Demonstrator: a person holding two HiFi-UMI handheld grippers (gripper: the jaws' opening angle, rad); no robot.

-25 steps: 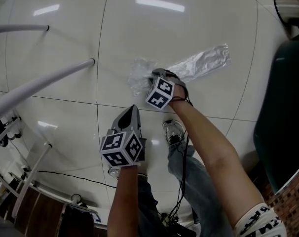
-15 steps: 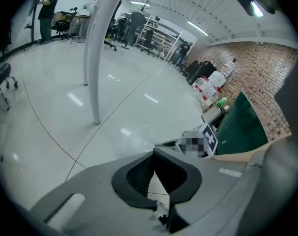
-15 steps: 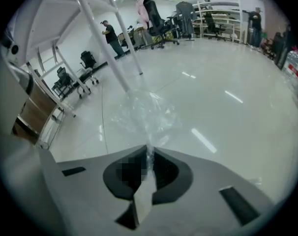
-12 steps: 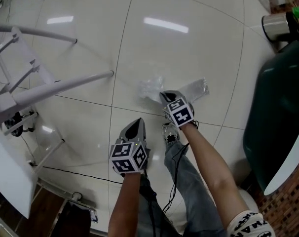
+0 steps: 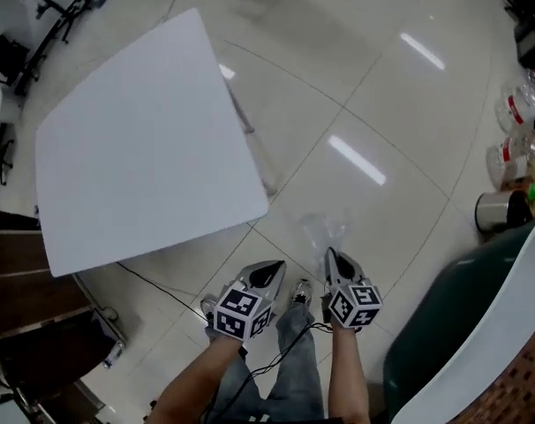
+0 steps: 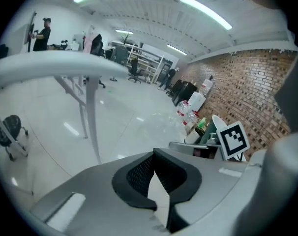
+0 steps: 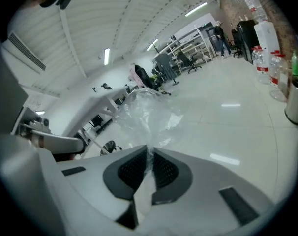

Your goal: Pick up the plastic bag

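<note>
The right gripper (image 7: 149, 154) pinches just a thin edge of the bag (image 7: 144, 114), which might slip free, while the left gripper (image 6: 154, 157) is closed and empty.

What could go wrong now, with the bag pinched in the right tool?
1. The right tool pinches only a thin edge of the plastic bag; it may slip out.
2. The bag hangs loose near the white table and might snag.
3. The left tool is shut and empty, so nothing backs the grip.
</note>
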